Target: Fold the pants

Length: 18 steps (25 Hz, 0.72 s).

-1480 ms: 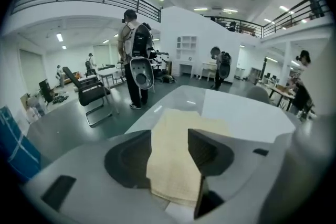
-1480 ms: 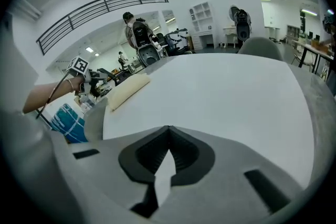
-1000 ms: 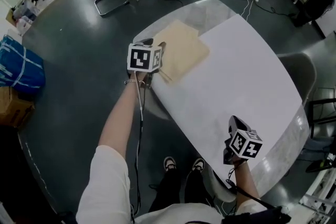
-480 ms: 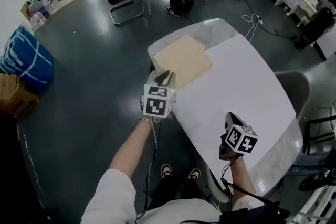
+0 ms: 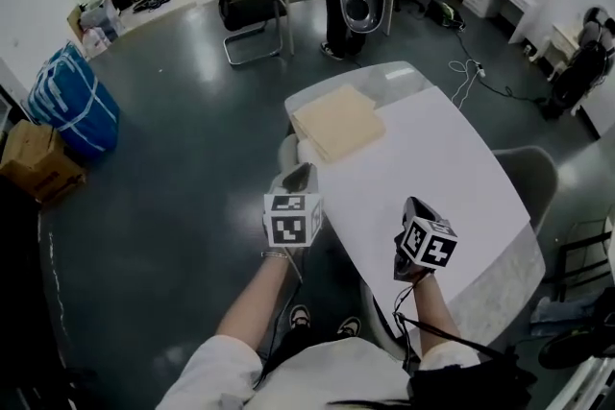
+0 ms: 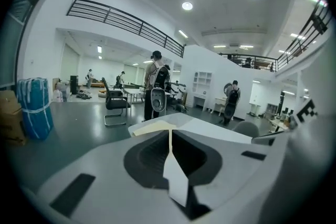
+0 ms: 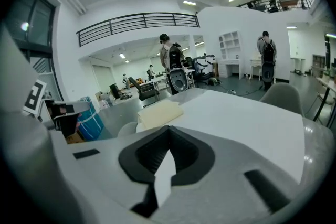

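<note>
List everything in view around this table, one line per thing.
pants: one, cream, folded, on the table's far end
table: one, white top, centre
grey chair: one, at the table's right side
black chair: one, on the floor beyond the table
blue bag: one, on the floor at left
cardboard box: one, brown, beside the blue bag
standing person: one, dark clothes, beyond the table's far end
left gripper: one, grey, by the table's left edge, jaws closing, nothing between them
right gripper: one, grey, over the table's near end, jaws together, empty
</note>
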Each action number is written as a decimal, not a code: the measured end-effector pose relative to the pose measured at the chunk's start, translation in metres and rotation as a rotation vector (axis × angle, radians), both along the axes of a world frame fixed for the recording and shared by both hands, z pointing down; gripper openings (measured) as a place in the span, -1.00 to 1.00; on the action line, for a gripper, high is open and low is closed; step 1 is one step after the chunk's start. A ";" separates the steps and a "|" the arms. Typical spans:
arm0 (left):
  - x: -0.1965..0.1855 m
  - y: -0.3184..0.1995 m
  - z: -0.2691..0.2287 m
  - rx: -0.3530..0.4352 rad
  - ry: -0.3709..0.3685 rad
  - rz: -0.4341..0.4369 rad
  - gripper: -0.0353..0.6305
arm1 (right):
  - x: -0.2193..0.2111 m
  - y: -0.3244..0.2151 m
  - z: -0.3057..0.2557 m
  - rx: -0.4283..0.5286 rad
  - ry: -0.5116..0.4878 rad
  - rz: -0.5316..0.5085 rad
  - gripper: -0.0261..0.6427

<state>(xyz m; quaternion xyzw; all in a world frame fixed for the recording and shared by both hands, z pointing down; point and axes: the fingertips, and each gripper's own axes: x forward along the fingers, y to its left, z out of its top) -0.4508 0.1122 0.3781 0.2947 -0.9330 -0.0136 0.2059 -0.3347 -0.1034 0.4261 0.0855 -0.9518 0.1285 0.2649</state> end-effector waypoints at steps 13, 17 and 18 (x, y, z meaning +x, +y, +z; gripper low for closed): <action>0.052 0.010 -0.019 -0.029 -0.024 -0.070 -0.84 | 0.026 -0.002 -0.037 0.140 -0.043 -0.051 -0.95; 0.060 0.008 -0.021 -0.020 -0.024 -0.080 -0.84 | 0.029 -0.004 -0.046 0.143 -0.059 -0.055 -0.95; 0.062 0.008 -0.023 -0.019 -0.025 -0.081 -0.84 | 0.031 -0.005 -0.048 0.142 -0.062 -0.056 -0.95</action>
